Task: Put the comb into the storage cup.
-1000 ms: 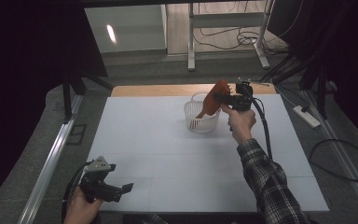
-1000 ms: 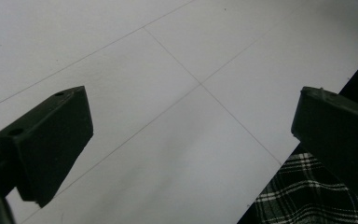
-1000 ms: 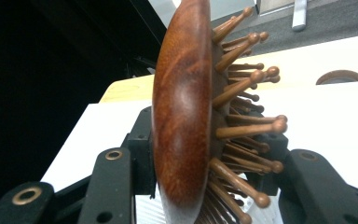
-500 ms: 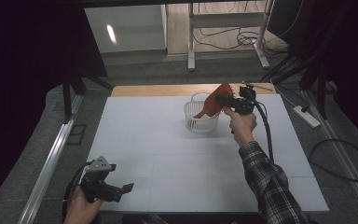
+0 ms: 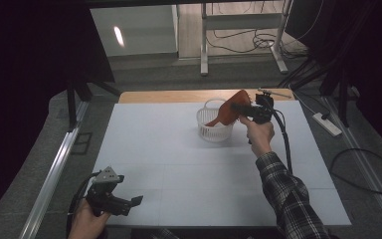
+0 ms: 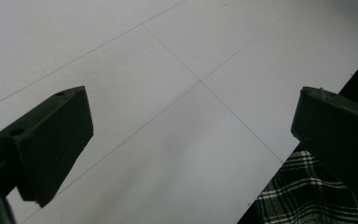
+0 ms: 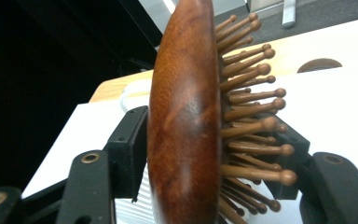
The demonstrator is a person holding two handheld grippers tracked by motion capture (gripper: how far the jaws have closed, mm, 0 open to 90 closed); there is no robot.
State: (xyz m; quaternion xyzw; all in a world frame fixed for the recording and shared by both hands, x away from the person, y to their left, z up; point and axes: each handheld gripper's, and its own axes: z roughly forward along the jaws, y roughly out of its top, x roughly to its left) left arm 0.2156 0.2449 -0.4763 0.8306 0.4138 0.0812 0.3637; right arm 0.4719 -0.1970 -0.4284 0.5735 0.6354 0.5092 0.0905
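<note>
My right tongs hover at the far side of the desk, right over the white basket, with the wooden hairbrush standing between the jaws. In the right gripper view the brush stands on edge: its smooth brown back faces one pad and its ball-tipped pins face the other. The jaws have just been opening, and I see a sliver of space beside the back of the brush, so I judge the grip already slack; the pads no longer press it.

From the high view the brush leans with its low end inside the basket and its upper end up by my tongs, resting on or near the rim; I cannot tell which.

The risk, as I judge it, lies in the release. The brush is long and the basket small and light, so the brush can tip over the rim and fall onto the desk, or lever the basket over. The pins could also snag on the pad as I draw back, dragging the brush out. If my tongs knock the rim, the basket may slide.

My left tongs rest at the near edge of the desk, jaws wide and holding nothing.
</note>
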